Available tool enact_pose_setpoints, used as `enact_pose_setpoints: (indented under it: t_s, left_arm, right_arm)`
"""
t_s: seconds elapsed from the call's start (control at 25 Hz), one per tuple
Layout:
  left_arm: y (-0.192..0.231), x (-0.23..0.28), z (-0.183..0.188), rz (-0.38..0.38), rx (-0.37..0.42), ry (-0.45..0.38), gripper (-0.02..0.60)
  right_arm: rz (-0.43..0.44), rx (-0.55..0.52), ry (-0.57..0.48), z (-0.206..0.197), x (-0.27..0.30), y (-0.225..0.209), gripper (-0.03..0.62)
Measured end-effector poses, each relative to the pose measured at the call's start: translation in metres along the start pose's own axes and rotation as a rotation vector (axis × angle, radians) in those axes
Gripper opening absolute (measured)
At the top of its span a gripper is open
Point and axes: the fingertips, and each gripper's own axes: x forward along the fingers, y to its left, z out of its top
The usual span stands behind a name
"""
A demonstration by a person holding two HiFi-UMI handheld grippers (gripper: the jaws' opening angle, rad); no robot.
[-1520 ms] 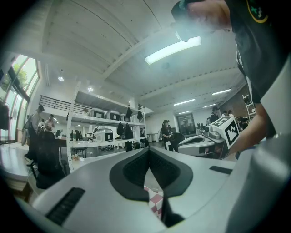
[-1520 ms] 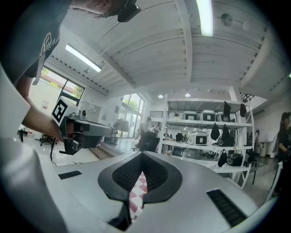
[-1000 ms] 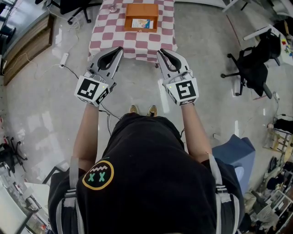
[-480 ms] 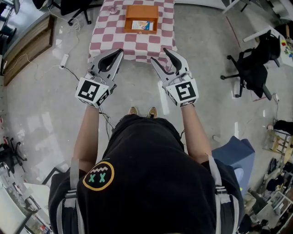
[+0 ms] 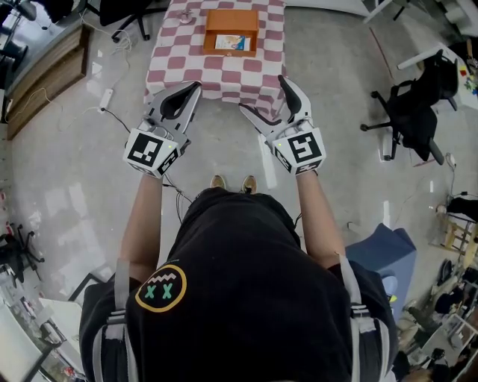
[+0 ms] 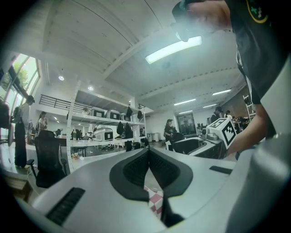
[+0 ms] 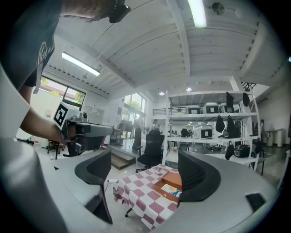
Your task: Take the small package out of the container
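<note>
An orange container (image 5: 231, 31) stands at the far end of a red-and-white checkered table (image 5: 216, 71), and a small colourful package (image 5: 228, 40) lies inside it. Both grippers hang in the air short of the table's near edge, well away from the container. My left gripper (image 5: 196, 86) is shut with nothing in it; its tips meet in the left gripper view (image 6: 148, 152). The jaws of my right gripper (image 5: 263, 95) are opening and stand wide, empty. Between them, the right gripper view frames the table (image 7: 136, 193), the container (image 7: 169, 181) and the package (image 7: 173, 189).
A small pale object (image 5: 184, 13) sits on the table's far left. A black office chair (image 5: 409, 104) stands to the right, a wooden platform (image 5: 45, 74) to the left. A cable and power strip (image 5: 104, 97) lie on the floor. A blue seat (image 5: 385, 250) is behind, at the right.
The right gripper's jaws have gone from shut to wide apart. The left gripper has stayed shut and in place.
</note>
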Motion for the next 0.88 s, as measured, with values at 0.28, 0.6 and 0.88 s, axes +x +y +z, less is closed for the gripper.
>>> enact_pose_setpoints:
  t_s: [0.28,0.6,0.88]
  left_arm:
    - [-0.001,0.003,0.002,-0.002,0.006,-0.001,0.017]
    - [-0.004,0.01,0.005,0.001,0.008,0.003,0.017]
    - [-0.012,0.017,0.007,0.013,0.019,0.009,0.017]
  right_arm:
    - [0.006,-0.014,0.017,-0.006,0.002,-0.002,0.59]
    - [0.018,-0.031,0.026,-0.008,0.002,-0.007,0.594]
    - [0.034,-0.032,0.028,-0.012,-0.004,-0.015,0.594]
